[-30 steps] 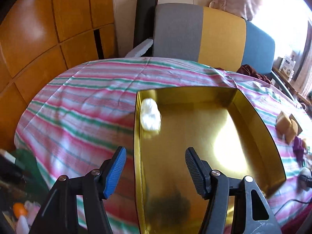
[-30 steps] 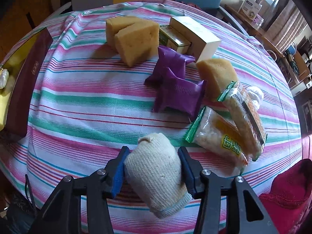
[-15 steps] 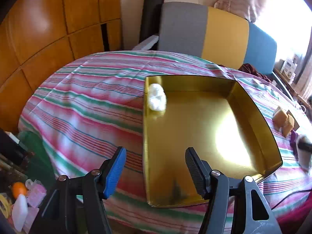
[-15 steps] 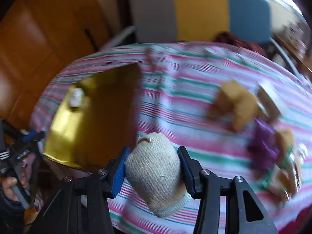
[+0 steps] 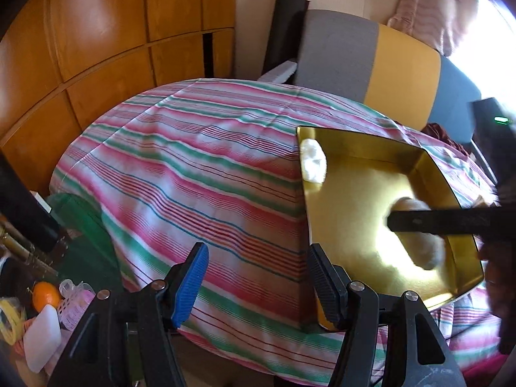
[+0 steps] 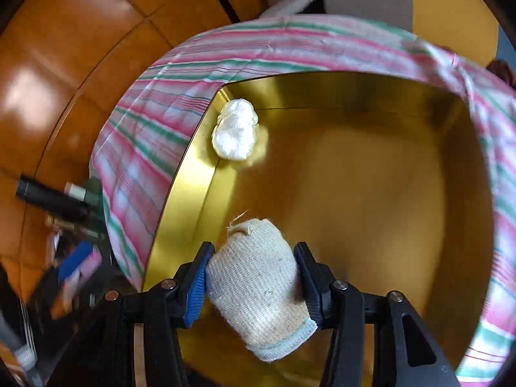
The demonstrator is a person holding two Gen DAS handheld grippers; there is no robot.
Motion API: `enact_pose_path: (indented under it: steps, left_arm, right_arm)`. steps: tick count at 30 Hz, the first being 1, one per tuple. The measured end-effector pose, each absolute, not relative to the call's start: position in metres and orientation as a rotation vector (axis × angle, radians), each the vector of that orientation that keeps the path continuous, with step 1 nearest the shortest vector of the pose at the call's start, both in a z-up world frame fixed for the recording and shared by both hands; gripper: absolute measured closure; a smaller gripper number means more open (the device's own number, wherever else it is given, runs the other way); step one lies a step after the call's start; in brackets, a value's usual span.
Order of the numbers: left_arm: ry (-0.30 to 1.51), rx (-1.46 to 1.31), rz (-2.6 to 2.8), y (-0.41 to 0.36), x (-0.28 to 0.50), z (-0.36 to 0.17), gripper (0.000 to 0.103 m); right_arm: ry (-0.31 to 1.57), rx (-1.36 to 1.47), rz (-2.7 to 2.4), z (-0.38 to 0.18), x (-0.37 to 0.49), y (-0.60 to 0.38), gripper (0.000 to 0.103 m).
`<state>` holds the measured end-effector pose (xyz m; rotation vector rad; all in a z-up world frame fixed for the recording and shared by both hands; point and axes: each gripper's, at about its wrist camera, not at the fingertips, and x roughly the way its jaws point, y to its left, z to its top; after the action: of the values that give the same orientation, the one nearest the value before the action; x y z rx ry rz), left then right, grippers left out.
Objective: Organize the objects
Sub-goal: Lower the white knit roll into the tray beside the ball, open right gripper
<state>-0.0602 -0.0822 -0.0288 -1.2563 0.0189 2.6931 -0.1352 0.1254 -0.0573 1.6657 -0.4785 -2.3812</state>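
A gold tray (image 6: 180, 193) lies on a table with a striped cloth (image 5: 193, 167). A white bundle (image 6: 235, 133) sits in the tray's far left corner; it also shows in the left wrist view (image 5: 312, 160). My right gripper (image 6: 251, 274) is shut on a rolled beige sock (image 6: 258, 290) and holds it over the tray's near left part. In the left wrist view the right gripper's finger (image 5: 451, 221) and the sock (image 5: 425, 248) hang over the tray (image 5: 348, 206). My left gripper (image 5: 256, 282) is open and empty, off the table's near edge, left of the tray.
Wooden panels (image 5: 96, 48) stand at the left. A grey, yellow and blue backrest (image 5: 371, 61) stands behind the table. An orange (image 5: 45, 295), a white bar and small clutter lie low at the left, beside the table.
My right gripper has carried the sock left from the pile of sponges and packets to over the gold tray. My left gripper has drawn back and left, away from the tray.
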Motion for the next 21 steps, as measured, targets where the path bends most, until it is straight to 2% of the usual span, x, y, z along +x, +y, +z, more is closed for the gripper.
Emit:
enact_pose_path:
  steps: [2,6,9,13,16,21]
  left_arm:
    - [-0.008,-1.261,2.691,-0.087,-0.062,-0.030,0.039]
    - [-0.046,-1.275,2.682,-0.092,-0.064,-0.032,0.039]
    - [-0.052,-1.270,2.681,-0.091,-0.063,-0.030,0.038]
    - [-0.036,-1.247,2.694,-0.087,-0.059,-0.027,0.038]
    - [-0.024,-1.228,2.704,-0.085,-0.057,-0.024,0.038]
    - [0.025,-1.193,2.731,-0.079,-0.052,-0.017,0.031]
  right_arm:
    - [-0.569,1.681,-2.374,-0.065,-0.151,0.124,0.050]
    - [-0.869,1.625,-2.281,-0.076,-0.170,0.127,0.045]
    - [-0.952,1.565,-2.245,-0.076,-0.170,0.128,0.037]
    - [-0.882,1.531,-2.286,-0.067,-0.154,0.133,0.036]
    - [-0.754,1.496,-2.367,-0.055,-0.131,0.139,0.035]
    - [-0.531,1.436,-2.504,-0.034,-0.091,0.148,0.035]
